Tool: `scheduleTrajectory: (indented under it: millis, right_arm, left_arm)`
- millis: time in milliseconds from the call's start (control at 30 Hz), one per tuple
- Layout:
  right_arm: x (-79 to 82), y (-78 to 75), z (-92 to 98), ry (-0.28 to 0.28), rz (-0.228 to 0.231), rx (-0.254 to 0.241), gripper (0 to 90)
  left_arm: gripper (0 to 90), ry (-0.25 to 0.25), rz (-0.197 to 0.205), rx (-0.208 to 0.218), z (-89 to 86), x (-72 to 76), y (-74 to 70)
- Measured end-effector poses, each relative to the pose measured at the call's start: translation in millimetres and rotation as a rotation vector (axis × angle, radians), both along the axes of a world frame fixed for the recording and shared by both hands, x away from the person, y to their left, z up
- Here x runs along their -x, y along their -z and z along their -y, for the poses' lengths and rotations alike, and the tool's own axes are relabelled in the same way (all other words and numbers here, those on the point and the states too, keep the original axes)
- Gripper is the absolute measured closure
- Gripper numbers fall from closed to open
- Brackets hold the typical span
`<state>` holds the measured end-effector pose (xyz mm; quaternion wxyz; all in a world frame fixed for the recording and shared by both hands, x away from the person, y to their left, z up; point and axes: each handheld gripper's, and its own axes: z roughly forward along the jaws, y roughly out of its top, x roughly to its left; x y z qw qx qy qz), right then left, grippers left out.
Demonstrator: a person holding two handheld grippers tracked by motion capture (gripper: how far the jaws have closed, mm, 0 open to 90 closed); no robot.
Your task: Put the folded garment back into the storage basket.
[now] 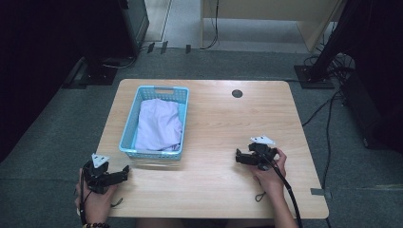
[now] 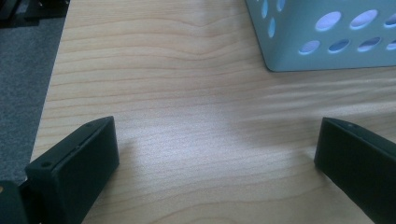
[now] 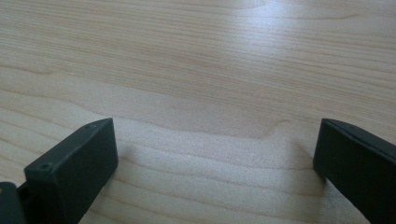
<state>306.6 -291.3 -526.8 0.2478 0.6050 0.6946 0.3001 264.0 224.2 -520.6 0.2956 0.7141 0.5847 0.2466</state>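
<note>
Cloth point(image 1: 159, 126), pale lilac and softly crumpled, lies inside the light-blue plastic basket point(image 1: 129, 124), filling most of it. The basket is a long rectangle with slotted walls and a handle cut-out at its far end; it stands on the left half of the wooden table point(image 1: 223, 118). In the left gripper view its near corner point(image 2: 275, 46) is a smooth matte wall pierced by oval holes, with the cloth pale behind them.

The left gripper point(image 1: 124, 171) sits just off the basket's near end, toward the person, low over the table's front-left corner. A hand point(image 1: 95, 199) wraps it from below, a beaded band at the wrist, and the jaws point roughly toward the basket's near right corner. Its own camera shows the two black, blocky jaws spread wide, bare wood grain between them and nothing gripped.

The right gripper point(image 1: 237, 156) is well to the right of the basket, level with its near end, held by a hand point(image 1: 271, 173) whose forearm comes up from the table's front edge. It points left, back toward the basket, a black cable trailing past the wrist. Its jaws also stand wide apart and empty (only pale, straight-grained wood lies between them).

Each gripper carries a grey three-cornered plate on top. Beyond the basket, toward the far edge, the tabletop has a small dark round grommet point(image 1: 237, 93).
</note>
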Motion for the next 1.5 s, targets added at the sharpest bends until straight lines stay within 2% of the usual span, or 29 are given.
scheduleTrajectory:
  millis: [1500]
  right_arm:
    - [28.5,0.4,31.0,0.056,-0.001,-0.003,0.0]
  left_arm:
    - [0.0,0.0,0.0,-0.001,-0.1,0.0,0.0]
